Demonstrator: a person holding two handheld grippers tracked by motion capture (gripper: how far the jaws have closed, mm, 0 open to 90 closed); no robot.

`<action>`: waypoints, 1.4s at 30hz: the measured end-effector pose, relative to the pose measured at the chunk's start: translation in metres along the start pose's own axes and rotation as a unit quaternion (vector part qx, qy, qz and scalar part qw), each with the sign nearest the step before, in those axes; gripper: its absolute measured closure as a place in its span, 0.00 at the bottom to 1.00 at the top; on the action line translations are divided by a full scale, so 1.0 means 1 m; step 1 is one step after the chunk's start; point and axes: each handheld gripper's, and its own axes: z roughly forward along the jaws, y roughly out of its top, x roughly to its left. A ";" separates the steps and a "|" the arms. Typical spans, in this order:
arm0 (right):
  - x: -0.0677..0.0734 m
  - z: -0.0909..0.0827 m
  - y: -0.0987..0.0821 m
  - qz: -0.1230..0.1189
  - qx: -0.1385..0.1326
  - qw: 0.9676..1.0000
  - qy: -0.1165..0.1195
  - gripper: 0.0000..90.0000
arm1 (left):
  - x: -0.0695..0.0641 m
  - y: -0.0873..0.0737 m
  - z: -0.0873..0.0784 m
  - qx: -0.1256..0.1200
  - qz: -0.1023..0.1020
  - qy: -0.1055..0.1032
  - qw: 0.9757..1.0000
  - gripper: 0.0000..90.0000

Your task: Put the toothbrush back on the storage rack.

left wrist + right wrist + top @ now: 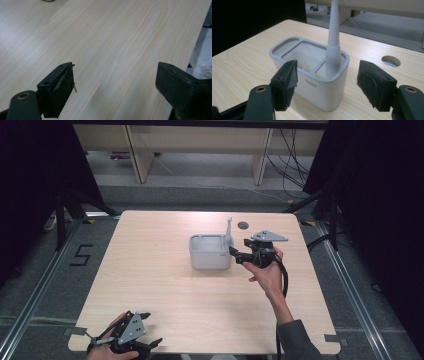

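A grey holder (312, 75) with several compartments stands upright near the middle of the wooden table (165, 285). One corner compartment holds a pale toothbrush-like handle (333, 47), standing nearly upright; the other compartments look empty. The right gripper (329, 82) sits just beside the holder's right wall in the high view, jaws wide apart, gripping nothing. The left gripper (115, 85) rests at the table's near left edge, well apart, jaws open over bare wood.
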 end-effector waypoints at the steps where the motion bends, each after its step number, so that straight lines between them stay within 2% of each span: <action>1: 0.000 0.000 -0.001 0.002 0.000 1.000 0.001 0.37 | 0.000 0.000 0.000 -0.003 0.000 0.005 1.000 0.16; 2: 0.001 -0.001 -0.002 0.009 0.006 1.000 0.002 0.37 | -0.001 0.000 0.000 -0.003 0.000 0.008 1.000 0.16; 3: 0.000 -0.002 -0.002 -0.001 0.003 1.000 0.001 0.36 | -0.001 0.000 0.000 -0.002 0.000 0.000 1.000 0.16; 4: 0.001 -0.003 -0.003 0.006 0.007 1.000 0.003 0.36 | -0.001 0.000 0.000 0.000 0.000 -0.001 1.000 0.16; 6: 0.000 -0.004 -0.005 -0.005 0.002 1.000 -0.008 0.36 | 0.000 0.000 0.000 -0.003 -0.001 0.004 1.000 0.16; 7: 0.000 -0.005 -0.006 0.001 0.011 1.000 0.001 0.36 | 0.000 0.000 0.000 -0.004 0.000 0.007 1.000 0.16; 10: 0.000 -0.007 -0.008 0.004 0.010 1.000 -0.008 0.35 | 0.000 0.000 -0.001 -0.003 0.000 0.002 1.000 0.16; 12: 0.000 -0.008 -0.011 -0.007 0.013 1.000 -0.006 0.35 | 0.000 0.000 -0.001 -0.003 0.000 0.001 1.000 0.16; 13: 0.001 -0.008 -0.012 0.000 0.013 1.000 -0.002 0.35 | 0.001 0.001 -0.002 0.002 0.006 0.002 1.000 0.16; 15: 0.001 -0.011 -0.013 -0.006 0.016 1.000 -0.004 0.35 | 0.000 0.000 -0.001 0.001 0.008 0.009 1.000 0.16; 16: 0.002 -0.011 -0.014 0.002 0.021 1.000 0.002 0.34 | 0.001 0.001 -0.001 0.003 0.008 0.006 1.000 0.16; 17: 0.001 -0.012 -0.014 -0.003 0.020 1.000 0.003 0.34 | 0.000 0.000 -0.001 -0.005 -0.001 -0.001 1.000 0.16; 18: 0.002 -0.013 -0.016 0.005 0.020 1.000 0.000 0.34 | -0.001 0.001 -0.001 -0.005 -0.001 -0.002 1.000 0.16; 19: 0.000 -0.014 -0.016 -0.014 0.017 1.000 -0.006 0.34 | -0.001 0.001 -0.001 -0.005 -0.001 -0.003 1.000 0.16; 23: 0.003 -0.017 -0.018 0.007 0.024 1.000 0.002 0.33 | -0.001 0.001 -0.001 -0.005 -0.001 0.000 1.000 0.16; 25: 0.002 -0.017 -0.020 -0.007 0.017 1.000 0.001 0.32 | -0.001 0.001 -0.001 -0.004 -0.001 -0.003 1.000 0.16; 28: 0.003 -0.018 -0.021 -0.002 0.022 1.000 0.002 0.32 | 0.000 0.001 -0.001 -0.003 0.001 0.002 1.000 0.16; 30: 0.003 -0.020 -0.022 -0.006 0.023 1.000 0.005 0.32 | -0.001 0.000 -0.001 -0.003 -0.002 -0.005 1.000 0.16; 32: 0.004 -0.020 -0.023 -0.003 0.015 1.000 0.006 0.32 | 0.000 0.001 -0.002 -0.001 0.003 0.003 1.000 0.16; 33: 0.003 -0.020 -0.023 -0.010 0.017 1.000 0.007 0.31 | 0.000 0.001 -0.001 -0.004 0.000 0.001 1.000 0.16; 34: 0.003 -0.021 -0.024 -0.009 0.018 1.000 0.007 0.31 | -0.001 0.001 -0.001 -0.004 0.000 0.000 1.000 0.16; 35: 0.006 -0.022 -0.024 0.008 0.024 1.000 0.007 0.31 | 0.000 0.001 -0.001 -0.003 0.001 0.000 1.000 0.16; 36: 0.005 -0.022 -0.025 -0.007 0.019 1.000 0.002 0.31 | 0.000 0.000 -0.001 -0.004 0.000 0.000 1.000 0.16; 37: 0.007 -0.023 -0.025 0.010 0.024 1.000 0.007 0.30 | -0.001 0.000 -0.001 -0.005 -0.005 0.002 1.000 0.16; 39: 0.007 -0.024 -0.026 0.000 0.022 1.000 0.010 0.29 | 0.000 0.001 -0.001 -0.004 0.000 0.001 1.000 0.16; 40: 0.011 -0.025 -0.028 0.017 0.028 0.999 0.009 0.28 | 0.000 0.001 -0.001 -0.004 0.000 0.001 1.000 0.16; 41: 0.011 -0.025 -0.028 0.017 0.028 0.999 0.009 0.28 | 0.000 0.001 -0.001 -0.004 0.000 0.001 1.000 0.16; 42: 0.008 -0.024 -0.028 -0.002 0.023 1.000 0.009 0.28 | 0.000 0.001 -0.001 -0.005 -0.001 0.001 1.000 0.16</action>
